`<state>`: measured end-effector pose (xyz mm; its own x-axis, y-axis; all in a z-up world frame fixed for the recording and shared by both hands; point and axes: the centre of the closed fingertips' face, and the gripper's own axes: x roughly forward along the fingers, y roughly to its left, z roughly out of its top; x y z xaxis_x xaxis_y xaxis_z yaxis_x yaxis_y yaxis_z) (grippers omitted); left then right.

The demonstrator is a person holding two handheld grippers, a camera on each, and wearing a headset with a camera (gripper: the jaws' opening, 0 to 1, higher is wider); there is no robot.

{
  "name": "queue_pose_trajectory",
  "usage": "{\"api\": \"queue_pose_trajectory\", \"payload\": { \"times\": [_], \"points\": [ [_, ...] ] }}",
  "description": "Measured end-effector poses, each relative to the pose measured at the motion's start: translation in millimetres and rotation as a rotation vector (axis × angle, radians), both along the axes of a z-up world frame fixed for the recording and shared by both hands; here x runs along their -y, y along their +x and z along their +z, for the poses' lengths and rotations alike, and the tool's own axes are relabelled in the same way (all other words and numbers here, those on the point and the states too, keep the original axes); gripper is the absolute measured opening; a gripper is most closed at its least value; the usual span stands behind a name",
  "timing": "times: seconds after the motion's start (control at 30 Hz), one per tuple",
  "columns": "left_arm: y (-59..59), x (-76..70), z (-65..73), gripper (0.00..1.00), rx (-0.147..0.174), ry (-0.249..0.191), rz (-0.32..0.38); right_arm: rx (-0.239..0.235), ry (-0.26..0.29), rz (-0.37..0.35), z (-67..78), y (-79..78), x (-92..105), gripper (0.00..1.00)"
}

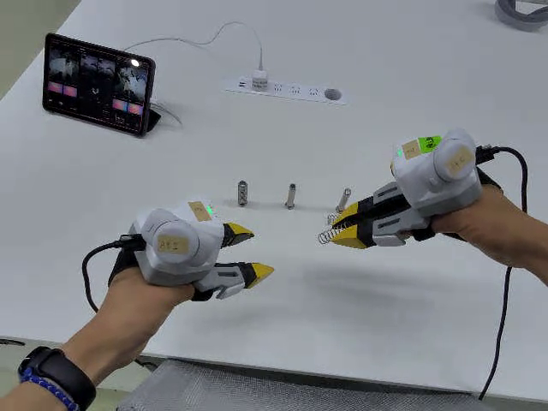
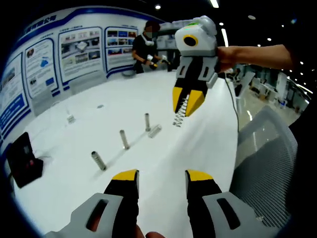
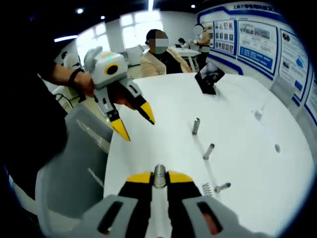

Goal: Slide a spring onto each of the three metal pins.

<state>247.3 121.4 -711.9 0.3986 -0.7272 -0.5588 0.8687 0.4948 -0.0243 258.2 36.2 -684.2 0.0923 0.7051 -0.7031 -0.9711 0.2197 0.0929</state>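
Observation:
Three metal pins stand in a row on the white table. The left pin (image 1: pixel 242 193) (image 2: pixel 98 160) (image 3: pixel 195 126) looks ribbed, as if a spring sits on it. The middle pin (image 1: pixel 291 196) (image 2: pixel 124 139) (image 3: pixel 208 151) and the right pin (image 1: pixel 344 200) (image 2: pixel 147 122) (image 3: pixel 223 187) are bare. My right gripper (image 1: pixel 341 229) (image 2: pixel 187 101) (image 3: pixel 158 179) is shut on a spring (image 1: pixel 325 235) (image 2: pixel 180 115) (image 3: pixel 158 176), just in front of the right pin. A loose spring (image 3: pixel 207 188) (image 2: pixel 154 131) lies beside that pin. My left gripper (image 1: pixel 251 251) (image 2: pixel 162 176) (image 3: pixel 133 121) stands open, holding nothing, near the left pin.
A tablet (image 1: pixel 98 83) (image 3: pixel 208 77) stands at the back left, with a white power strip (image 1: pixel 282 88) and its cable behind the pins. A mesh chair back (image 1: pixel 257 390) sits below the table's near edge. People stand at the far end (image 3: pixel 158 54).

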Motion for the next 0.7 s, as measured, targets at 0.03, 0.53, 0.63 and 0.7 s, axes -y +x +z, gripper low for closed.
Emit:
{"api": "queue_pose_trajectory", "payload": {
  "times": [0.03,0.53,0.63,0.7],
  "points": [
    [0.4,-1.2,0.0,0.39,-0.002,0.0,0.005,0.001,-0.001,-0.003,0.0,1.4,0.2,0.12],
    [8.8,-26.2,-0.2,0.49,-0.017,-0.006,0.106,0.01,-0.049,0.021,-5.4,22.2,0.5,0.12],
    [10.0,-30.1,0.1,0.51,-0.019,-0.004,0.121,0.012,-0.06,0.025,-6.9,27.3,0.5,0.12],
    [10.9,-32.7,0.6,0.52,-0.019,-0.004,0.129,0.013,-0.072,0.026,-8.5,31.5,1.1,0.12]
  ]
}}
